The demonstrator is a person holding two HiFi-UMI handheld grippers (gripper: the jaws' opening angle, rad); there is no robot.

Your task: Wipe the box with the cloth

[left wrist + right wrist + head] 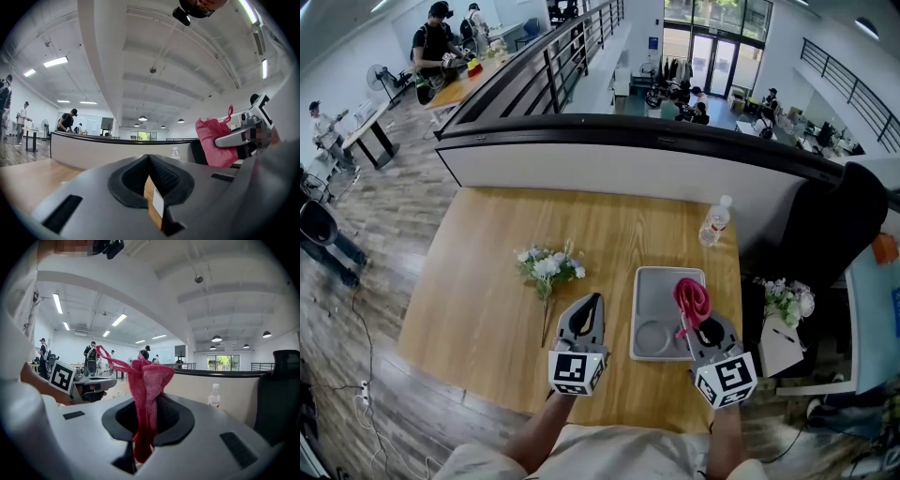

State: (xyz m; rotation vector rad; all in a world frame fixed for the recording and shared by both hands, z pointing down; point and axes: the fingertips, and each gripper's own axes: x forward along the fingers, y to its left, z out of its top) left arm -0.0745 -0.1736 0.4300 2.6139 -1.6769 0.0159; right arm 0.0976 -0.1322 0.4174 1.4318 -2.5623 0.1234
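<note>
Right gripper (pixel 145 400): jaws clamped on a rose-pink knitted cloth (pixel 148 378). The fabric is pinched between the pads, bunches above them, and a loose loop trails toward the left of the right gripper view.

Left gripper (pixel 148 158): jaws pressed together at the tips with nothing between them.

In the head view the cloth (pixel 691 298) hangs at lower centre-right, over the right half of a shallow grey rectangular plastic box (pixel 661 292). Whether it touches the box floor cannot be told. A round recess or disc shows in the box's near left corner. The left gripper (pixel 594 302) sits just beside the box's left edge, over the light wooden table (pixel 478 291).

Further out are a small bunch of white flowers (pixel 547 266) left of centre and a clear plastic water bottle (pixel 713 221) beyond the box.

Assessment: the cloth is secured and positioned, and wiping appears about to begin. The next move calls for lowering the cloth flat onto the box and sweeping it across. The left gripper probably needs to steady the box rim.
</note>
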